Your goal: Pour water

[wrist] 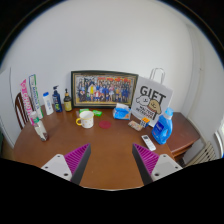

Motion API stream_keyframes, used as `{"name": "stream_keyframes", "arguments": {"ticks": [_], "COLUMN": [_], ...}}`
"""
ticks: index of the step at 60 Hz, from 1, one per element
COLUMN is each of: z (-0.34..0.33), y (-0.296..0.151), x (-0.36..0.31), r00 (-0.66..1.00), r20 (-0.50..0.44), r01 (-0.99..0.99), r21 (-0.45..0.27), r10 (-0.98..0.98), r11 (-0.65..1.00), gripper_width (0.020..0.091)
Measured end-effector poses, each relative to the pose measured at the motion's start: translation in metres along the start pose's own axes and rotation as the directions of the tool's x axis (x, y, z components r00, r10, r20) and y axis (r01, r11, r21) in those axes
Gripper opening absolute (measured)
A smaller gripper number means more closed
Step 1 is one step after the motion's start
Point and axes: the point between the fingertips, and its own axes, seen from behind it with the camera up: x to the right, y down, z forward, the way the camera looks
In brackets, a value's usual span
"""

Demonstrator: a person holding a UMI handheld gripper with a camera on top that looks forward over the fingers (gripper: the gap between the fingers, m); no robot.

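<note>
Hand-held tongs (110,160) seen from their own camera: two fingers, each faced with a magenta pad.

Each finger (66,163) is a pale grey, wedge-shaped block tapering toward its tip; the pads (76,156) on the inner faces are bright magenta with fine diagonal ribbing. The two fingers stand well apart, mirror images of each other. No cables, screws, markings or sleeve are visible.

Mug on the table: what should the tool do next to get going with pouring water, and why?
Probably glide forward over the table toward the bottles standing left of the mug. The tool is open and holds nothing, and every item sits well beyond its fingers. It likely needs something with water in it first; which bottle has water I cannot tell.
</note>
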Motion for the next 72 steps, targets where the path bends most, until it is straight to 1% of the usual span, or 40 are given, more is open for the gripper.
{"name": "stream_keyframes", "arguments": {"ticks": [7,13,19,27,33,35,42,49,55,72], "z": [0.005,0.010,0.013,0.017,0.020,0.022,0.035,0.061,0.094,0.201], "y": [0.009,0.020,0.029,0.036,0.042,0.040,0.036,0.026,0.021,0.024], "x": [-0.020,-0.056,-0.101,-0.178,-0.238,-0.260,-0.333,-0.386,-0.417,-0.449], "r00": [1.000,0.999,0.997,0.991,0.986,0.985,0.970,0.955,0.943,0.940], "r20": [0.015,0.037,0.067,0.122,0.146,0.158,0.232,0.286,0.320,0.329], "r01": [0.007,0.024,0.052,0.064,0.077,0.075,0.066,0.058,0.051,0.032], "r21": [-0.019,-0.038,-0.040,-0.018,0.000,0.015,0.051,0.091,0.120,0.169], "r10": [-0.006,-0.022,-0.049,-0.061,-0.076,-0.077,-0.076,-0.082,-0.087,-0.087], "r11": [1.000,0.999,0.998,0.998,0.997,0.997,0.997,0.994,0.991,0.985], "gripper_width": [0.0855,0.0856,0.0856,0.0859,0.0856,0.0854,0.0855,0.0854,0.0854,0.0854]}}
